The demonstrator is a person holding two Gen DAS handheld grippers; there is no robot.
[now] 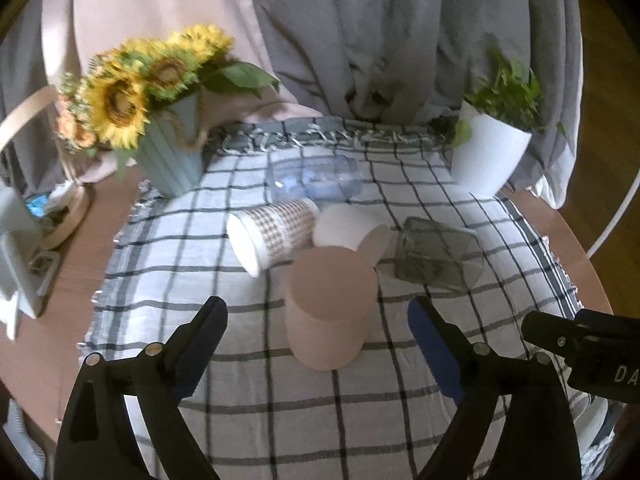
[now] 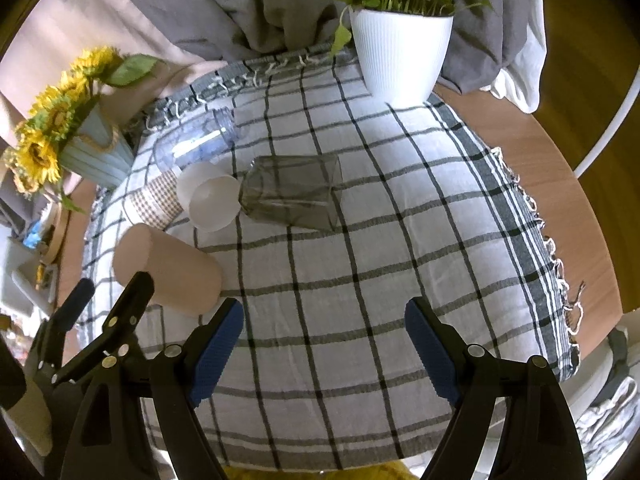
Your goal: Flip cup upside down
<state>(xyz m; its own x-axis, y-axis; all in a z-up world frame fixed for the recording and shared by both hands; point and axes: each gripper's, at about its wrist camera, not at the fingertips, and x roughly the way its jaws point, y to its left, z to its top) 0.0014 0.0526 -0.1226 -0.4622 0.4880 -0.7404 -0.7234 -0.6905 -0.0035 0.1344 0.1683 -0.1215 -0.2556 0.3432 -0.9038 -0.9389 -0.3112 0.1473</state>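
Observation:
A pink cup point(image 1: 328, 308) stands upside down on the checked cloth point(image 1: 280, 420), flat base up; it also shows in the right wrist view point(image 2: 168, 272). My left gripper point(image 1: 318, 340) is open, its blue-padded fingers on either side of the pink cup and apart from it. Behind it lie a patterned paper cup point(image 1: 272, 234), a white cup point(image 1: 352, 232), a grey glass point(image 1: 438, 254) and a clear blue plastic cup point(image 1: 316, 180), all on their sides. My right gripper point(image 2: 324, 340) is open and empty over bare cloth, right of the pink cup.
A sunflower pot point(image 1: 168, 160) stands at the back left and a white plant pot point(image 1: 488, 152) at the back right. Grey and pink curtains hang behind. The round wooden table point(image 2: 560, 184) shows past the cloth. Clutter lies at the left edge point(image 1: 24, 248).

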